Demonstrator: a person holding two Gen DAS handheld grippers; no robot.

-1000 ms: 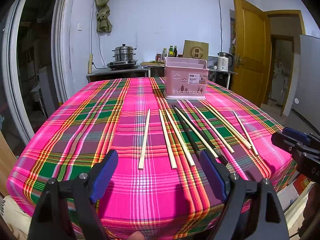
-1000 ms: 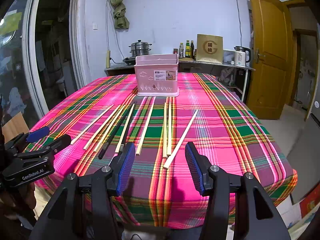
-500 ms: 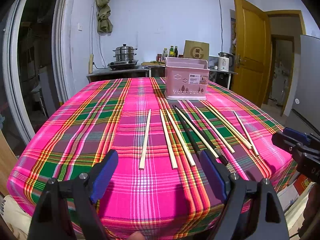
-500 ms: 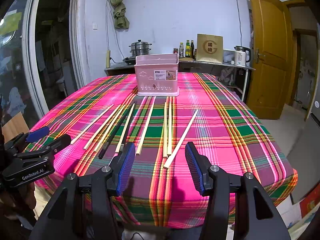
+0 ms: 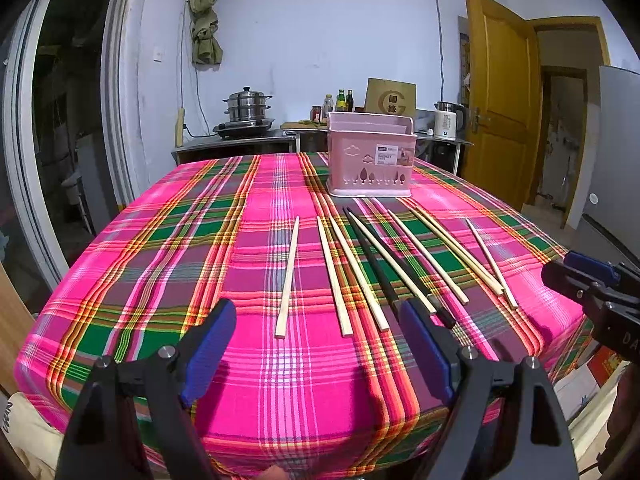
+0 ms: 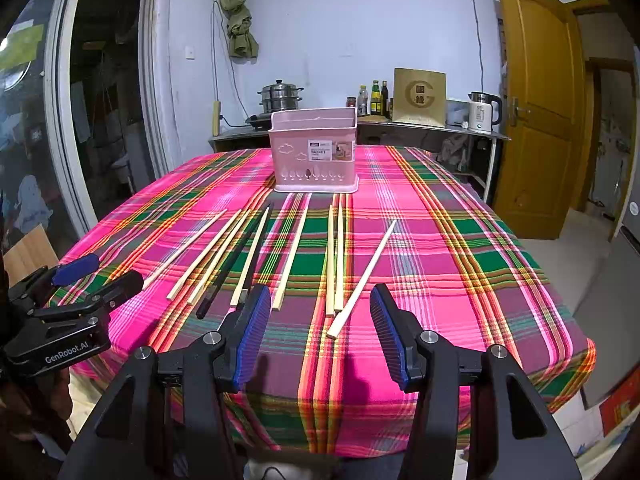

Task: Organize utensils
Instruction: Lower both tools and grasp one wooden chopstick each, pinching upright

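where plaid cloth (image 5: 200, 248) lies flat, slim wooden chopsticks (image 5: 287, 276), ribbed pink basket (image 5: 370, 160)

Pale wooden chopsticks (image 5: 335, 276), eight or so, lie flat in a loose fan on the plaid-clothed counter (image 5: 160, 248), thin ends toward the far side. Two black chopsticks (image 5: 372, 256) lie crossed among them, near the middle. Pink plastic utensil basket (image 5: 370, 159), upright with a paper label, stands just beyond their far tips.
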